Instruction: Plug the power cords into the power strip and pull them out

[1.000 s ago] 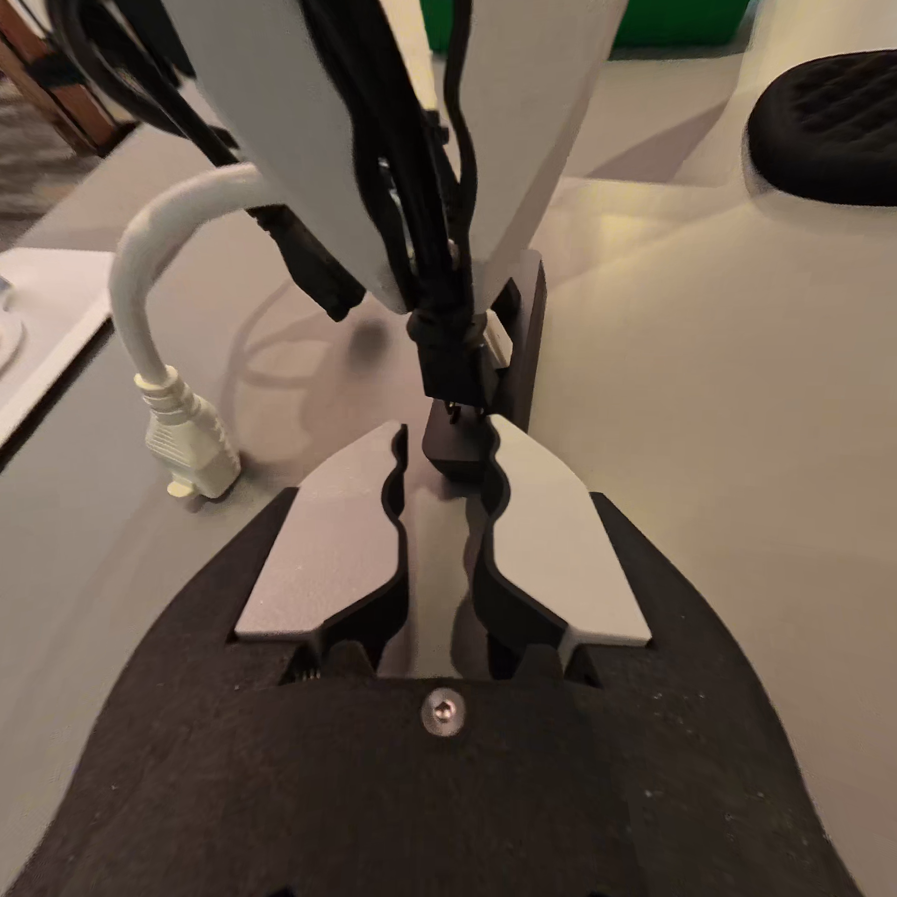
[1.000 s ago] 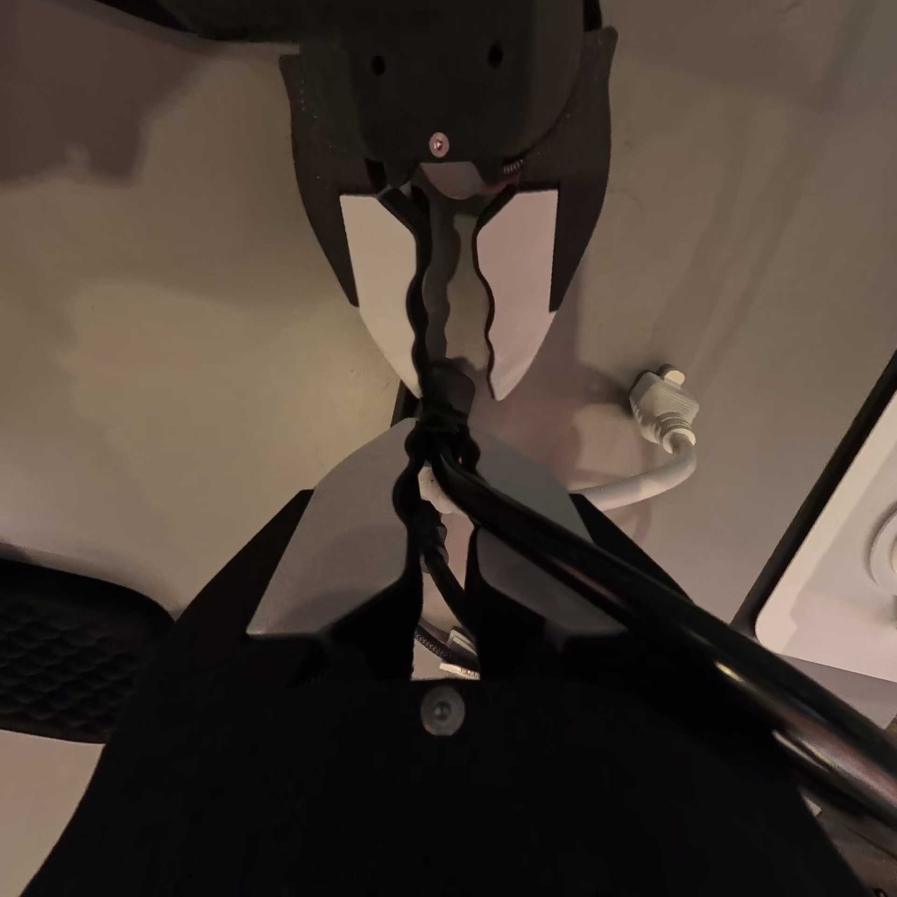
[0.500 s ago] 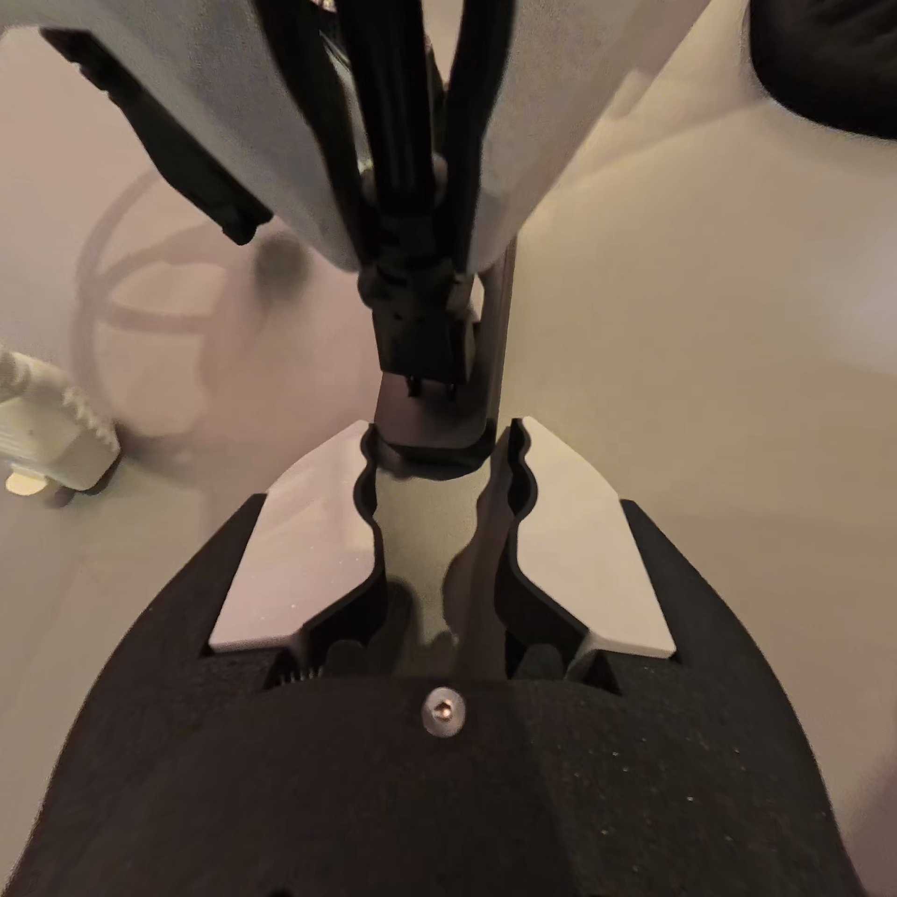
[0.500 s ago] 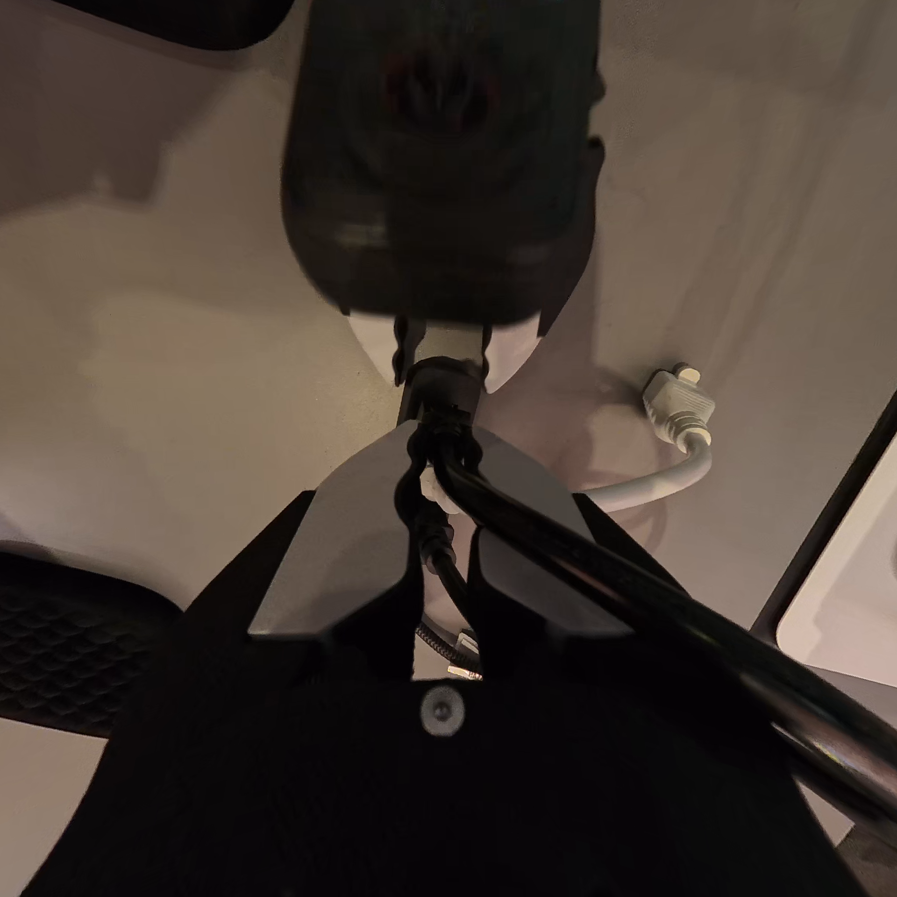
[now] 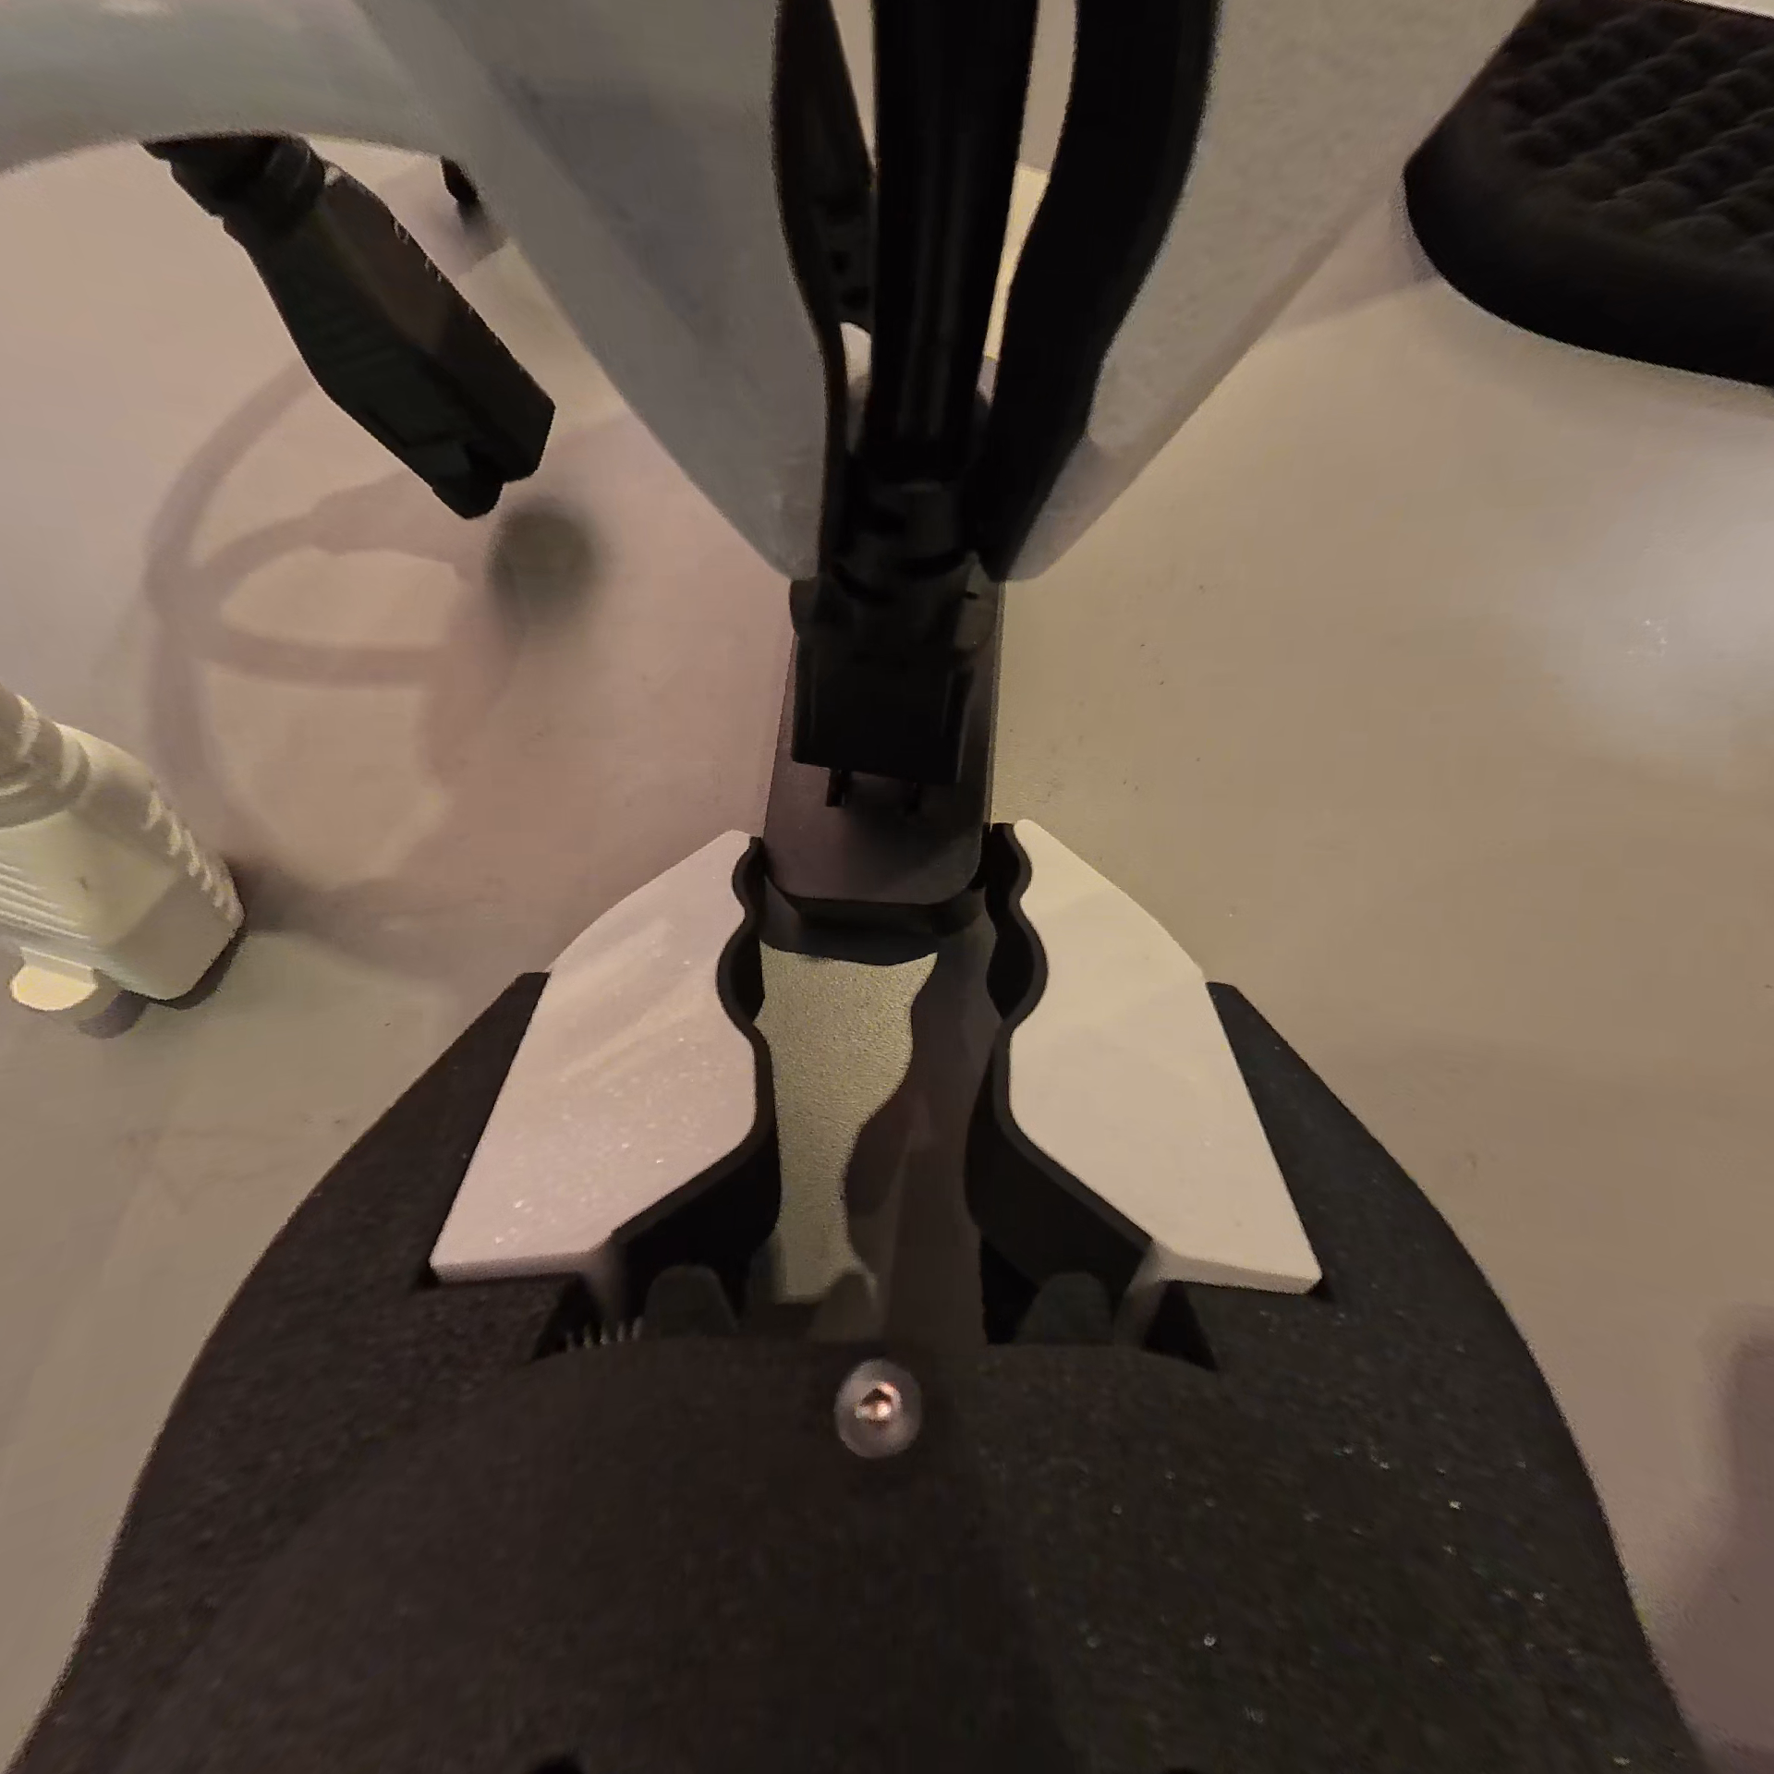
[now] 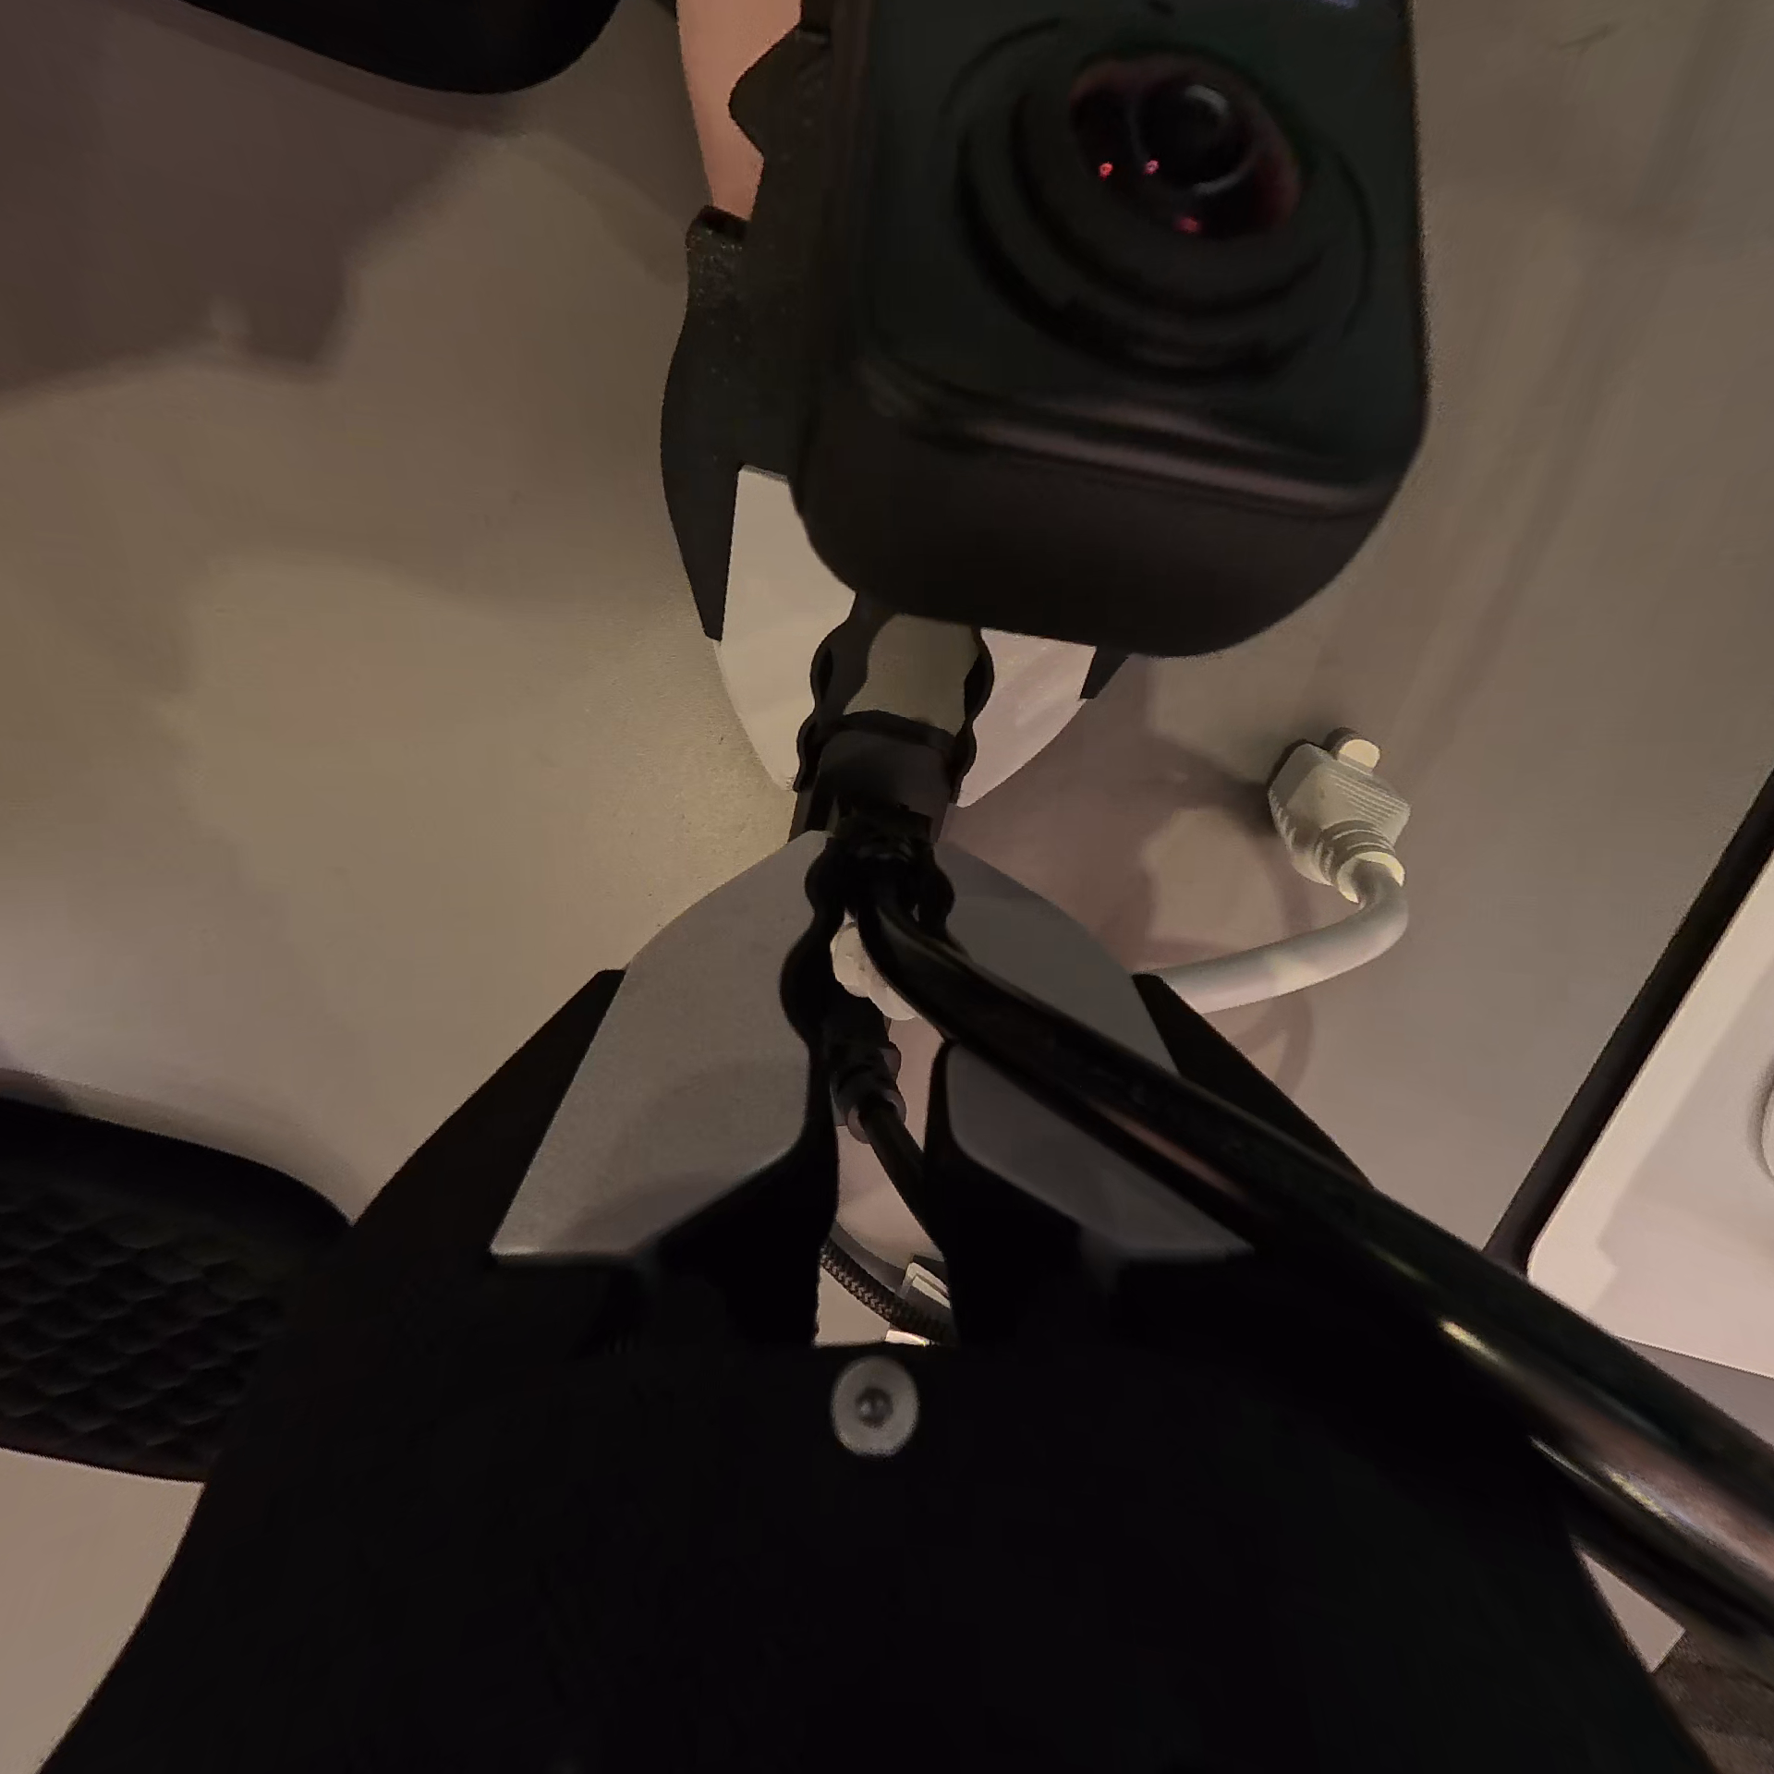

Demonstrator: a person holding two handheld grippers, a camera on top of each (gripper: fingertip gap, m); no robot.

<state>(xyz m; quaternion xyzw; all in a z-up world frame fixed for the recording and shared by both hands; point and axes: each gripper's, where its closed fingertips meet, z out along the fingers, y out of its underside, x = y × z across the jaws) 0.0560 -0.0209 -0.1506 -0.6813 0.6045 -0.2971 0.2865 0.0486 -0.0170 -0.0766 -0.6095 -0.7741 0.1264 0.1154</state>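
In the left wrist view, the left gripper [image 5: 874, 869] is seen nearest, its two pale grey fingers [image 5: 624, 1085] spread, with their tips closed against the sides of the near end of the narrow black power strip [image 5: 869, 864], which lies on the pale matte table [image 5: 1344, 768]. Just beyond, a black moulded power plug [image 5: 888, 682] is held down at the strip's top face, its metal prongs only partly visible between plug and strip; how far they are seated cannot be told. The plug's ribbed collar is pinched between the tips of the right gripper [image 5: 902, 566], which reaches in from the far side with thick black cords [image 5: 936, 240] running up between its fingers. To the left, a white plug on a white cord [image 5: 106, 912] lies on the table, well apart from the strip, and a second black connector [image 5: 403, 355] hangs above the surface. At the far right, a black dimpled pad [image 5: 1622, 182] is seen.

In the right wrist view, the right gripper [image 6: 878, 869] is shown clamped on the plug's collar, with the left gripper's black camera housing [image 6: 1104, 317] behind it.
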